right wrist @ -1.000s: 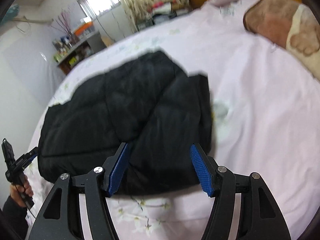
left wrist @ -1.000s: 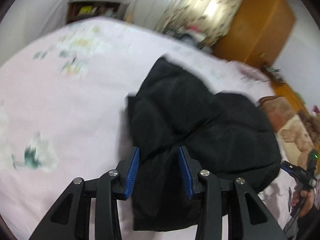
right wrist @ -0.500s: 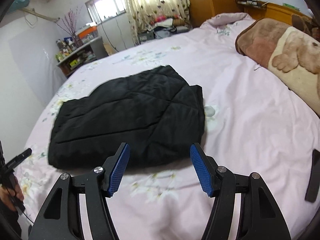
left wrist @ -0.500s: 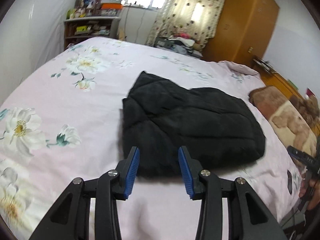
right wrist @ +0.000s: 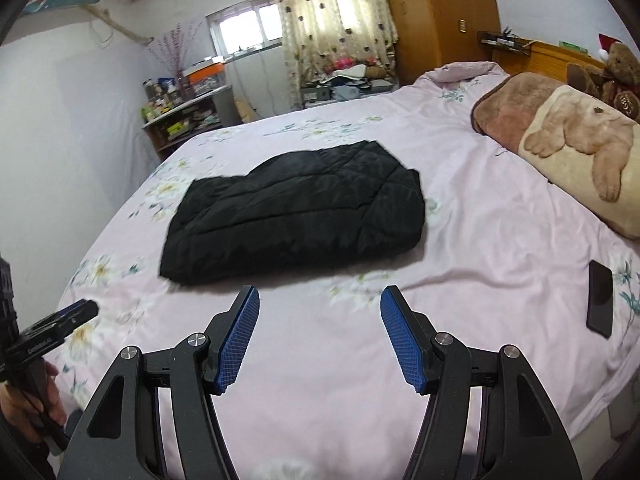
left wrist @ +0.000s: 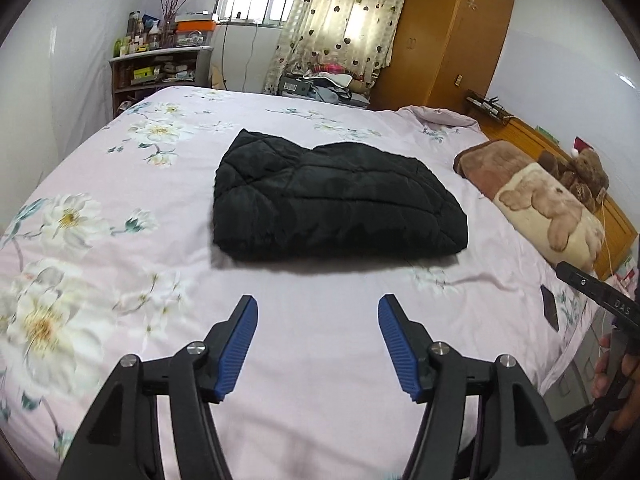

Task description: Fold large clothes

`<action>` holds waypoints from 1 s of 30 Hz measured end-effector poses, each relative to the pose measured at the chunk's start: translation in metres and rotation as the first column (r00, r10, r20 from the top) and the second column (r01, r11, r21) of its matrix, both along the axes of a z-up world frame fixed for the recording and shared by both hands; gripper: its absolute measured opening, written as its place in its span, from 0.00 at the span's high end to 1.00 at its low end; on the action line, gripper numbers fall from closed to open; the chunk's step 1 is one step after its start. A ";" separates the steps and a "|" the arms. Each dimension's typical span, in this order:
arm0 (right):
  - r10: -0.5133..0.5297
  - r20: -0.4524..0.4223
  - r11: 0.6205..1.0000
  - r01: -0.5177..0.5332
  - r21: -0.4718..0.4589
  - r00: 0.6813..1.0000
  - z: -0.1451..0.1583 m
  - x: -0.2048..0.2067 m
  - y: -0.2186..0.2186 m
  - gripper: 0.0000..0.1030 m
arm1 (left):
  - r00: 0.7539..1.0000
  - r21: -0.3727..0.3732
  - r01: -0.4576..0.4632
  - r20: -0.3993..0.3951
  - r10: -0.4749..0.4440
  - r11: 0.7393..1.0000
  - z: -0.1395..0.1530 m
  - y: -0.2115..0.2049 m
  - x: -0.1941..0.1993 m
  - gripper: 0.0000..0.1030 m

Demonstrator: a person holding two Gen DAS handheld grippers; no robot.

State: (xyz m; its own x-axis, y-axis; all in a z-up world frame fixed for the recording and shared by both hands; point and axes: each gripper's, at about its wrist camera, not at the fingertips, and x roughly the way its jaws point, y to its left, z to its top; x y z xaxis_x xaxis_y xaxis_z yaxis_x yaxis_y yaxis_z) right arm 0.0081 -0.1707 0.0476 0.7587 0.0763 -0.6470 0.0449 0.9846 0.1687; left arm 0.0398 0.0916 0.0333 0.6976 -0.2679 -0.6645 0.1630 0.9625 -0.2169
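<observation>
Though puffy and quilted, lay folded into a flat black slab at mid-bed: the jacket (left wrist: 336,200) on the pink floral sheet (left wrist: 320,360). Hovered short of it, tilted downward, well apart from the fabric: left gripper (left wrist: 316,340), jaws just widened, nothing between; right gripper (right wrist: 320,336), spread wide, likewise empty.

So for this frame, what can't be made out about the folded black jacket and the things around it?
- Black quilted jacket: sleeves, collar and zipper are tucked inside the fold, in both views.
- Dark flat object on the bedsheet: phone or remote, too small to tell.
- Shelf items: labels too small.
- Teddy bear: cut off by the right wrist view's edge.
</observation>
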 end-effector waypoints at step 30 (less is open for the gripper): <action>0.061 -0.014 0.986 -0.063 -0.157 0.998 -0.007 -0.070 0.057 0.38 | 1.000 0.052 -0.011 -0.006 0.011 0.999 -0.002 -0.018 -0.066 0.22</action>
